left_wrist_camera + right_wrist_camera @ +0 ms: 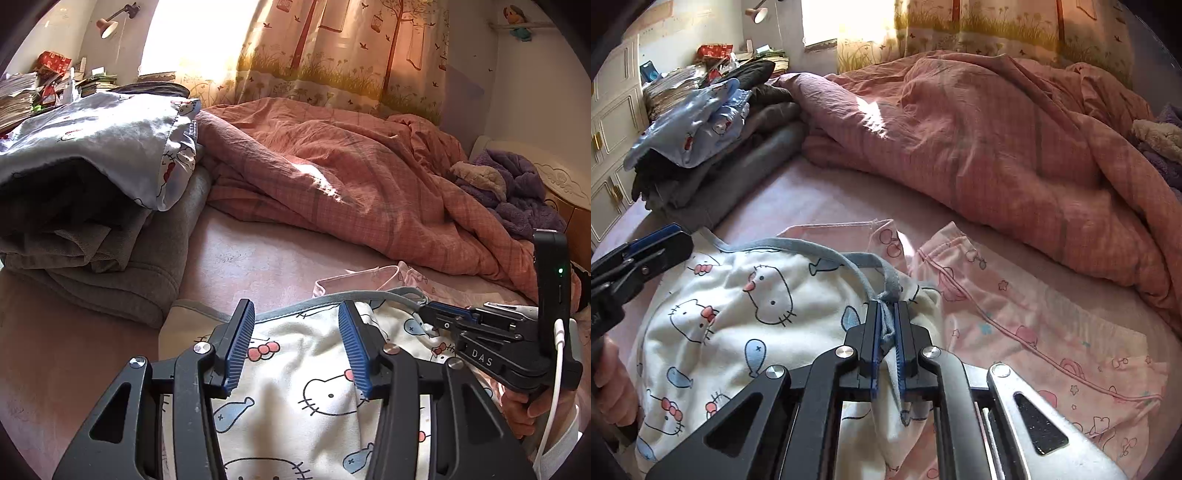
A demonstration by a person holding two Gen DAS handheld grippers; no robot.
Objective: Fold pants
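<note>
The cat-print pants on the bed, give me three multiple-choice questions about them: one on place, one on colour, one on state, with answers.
1. Where does the pile of folded clothes lie, seen from the right wrist view?
A. Far left on the bed
B. On the pink quilt
C. Under the pants

2. What colour is the waistband of the cat-print pants?
A. Red
B. Grey-blue
C. Black

3. How is the right hand-held gripper?
A. Wide open above the pants
B. Out of view
C. Shut on the waistband

Answers: 1 A, the pile sits at the left, beside the quilt. 2 B, the band edging the white cloth is grey-blue. 3 C, its pads pinch the bunched band.
</note>
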